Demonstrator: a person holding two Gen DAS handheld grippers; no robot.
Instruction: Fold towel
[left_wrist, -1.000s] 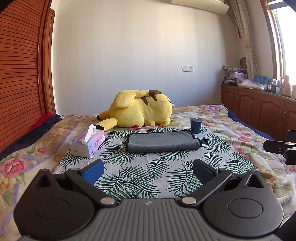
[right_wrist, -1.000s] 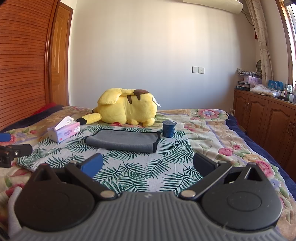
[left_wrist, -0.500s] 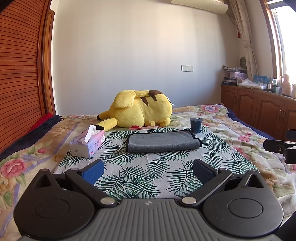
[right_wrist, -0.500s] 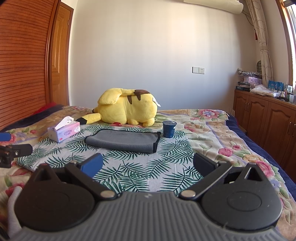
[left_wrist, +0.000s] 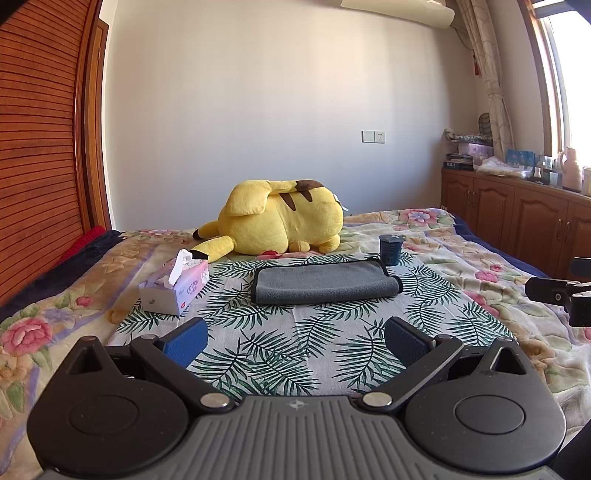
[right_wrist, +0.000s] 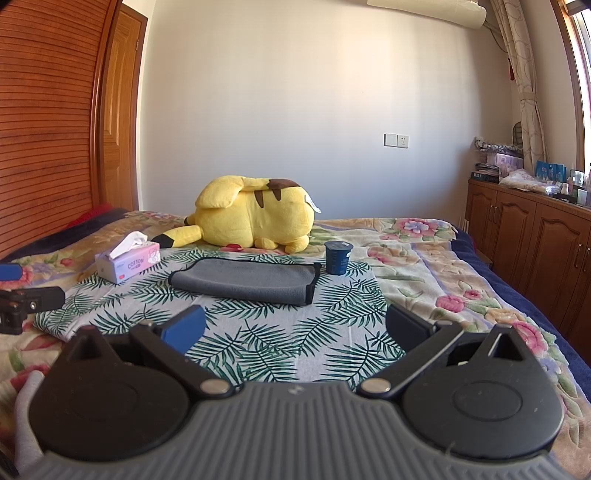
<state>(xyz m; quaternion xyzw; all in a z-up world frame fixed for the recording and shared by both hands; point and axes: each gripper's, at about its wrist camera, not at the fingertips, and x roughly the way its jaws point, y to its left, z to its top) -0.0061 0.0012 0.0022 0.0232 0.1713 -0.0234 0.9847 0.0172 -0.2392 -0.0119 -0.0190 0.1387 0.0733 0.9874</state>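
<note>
Grey towel (left_wrist: 325, 282) lies doubled over on the bed (left_wrist: 461, 258), just in front of the plush toy (left_wrist: 280, 221). Left gripper (left_wrist: 295, 336) and right gripper (right_wrist: 293, 328) hover short of it, fingers apart, empty. Fits either a finished fold or one more fold pending.

Towel (left_wrist: 325, 282): grey, dark-edged. Cloth (left_wrist: 280, 343): white, green palm-leaf print. Plush toy (left_wrist: 280, 221): yellow, brown stripes. Cup (left_wrist: 390, 250): dark blue. Bedspread (left_wrist: 480, 266): floral.

the towel (left_wrist: 325, 283) lay on the leaf-print cloth (left_wrist: 295, 332) on the bed (left_wrist: 461, 251), the tissue box (left_wrist: 175, 286) to its left, the cup (left_wrist: 390, 249) at its far right corner, the plush toy (left_wrist: 277, 218) behind.
</note>
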